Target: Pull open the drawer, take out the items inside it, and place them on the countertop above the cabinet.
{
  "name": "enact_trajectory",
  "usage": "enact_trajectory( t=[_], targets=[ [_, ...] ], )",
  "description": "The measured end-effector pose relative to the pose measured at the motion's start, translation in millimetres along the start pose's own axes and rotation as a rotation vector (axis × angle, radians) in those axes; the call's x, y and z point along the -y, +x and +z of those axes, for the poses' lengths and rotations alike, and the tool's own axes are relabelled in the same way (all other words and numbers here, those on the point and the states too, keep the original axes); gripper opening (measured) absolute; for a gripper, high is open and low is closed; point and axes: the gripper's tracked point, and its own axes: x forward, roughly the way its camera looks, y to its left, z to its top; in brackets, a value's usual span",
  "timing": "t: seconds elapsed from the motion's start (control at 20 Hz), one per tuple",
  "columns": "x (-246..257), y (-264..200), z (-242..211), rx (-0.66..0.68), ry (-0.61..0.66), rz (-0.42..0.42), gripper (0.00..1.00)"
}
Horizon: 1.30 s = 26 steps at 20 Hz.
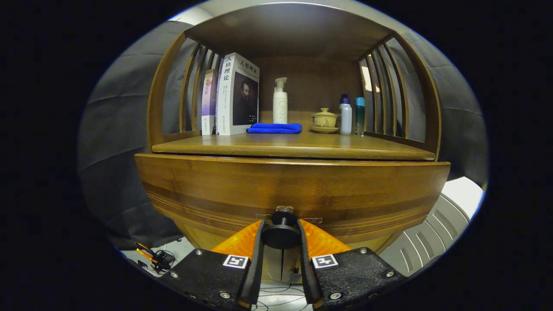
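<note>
Fingers: two black-padded gripper fingers with orange backing (281, 242) sit either side of the round black drawer knob (281, 235); both pads look pressed against its disc, so the gripper reads as closed on the knob.
Knob: small, hard, smooth disc on a short stem, mounted low and central on the drawer front. Judged stiff, possibly slippery; best held behind the disc so the rim blocks slip-off.
Drawer: curved brown wooden drawer front (216, 190), directly behind the knob. It stands forward of the shelf edge above, so it appears at least slightly pulled out; how far, cannot tell. Judged heavy for so small a knob, rigid; wants a straight, level pull.
Contents: interior hidden behind the front panel.
Countertop: flat brown wooden shelf surface (345, 151), just above the knob and drawer.
On countertop, beyond the knob: upright white books (235, 95) left, folded blue cloth (274, 128) centre with white pump bottle (280, 101) behind, lidded yellow ceramic cup on saucer (324, 119) and two small bottles (350, 114) right.
Free space: front strip of countertop nearest the knob.
</note>
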Motion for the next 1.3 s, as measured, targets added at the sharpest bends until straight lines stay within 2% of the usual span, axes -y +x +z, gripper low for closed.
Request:
enact_trajectory(
  t=[0.2, 0.5, 1.3],
  targets=[
    [-3, -27, -6, -0.01, -0.003, 0.014, 0.4],
    [-2, -60, -14, -0.057, -0.03, -0.009, 0.39],
    [-4, -137, -41, -0.168, 0.064, -0.04, 0.39]
  ],
)
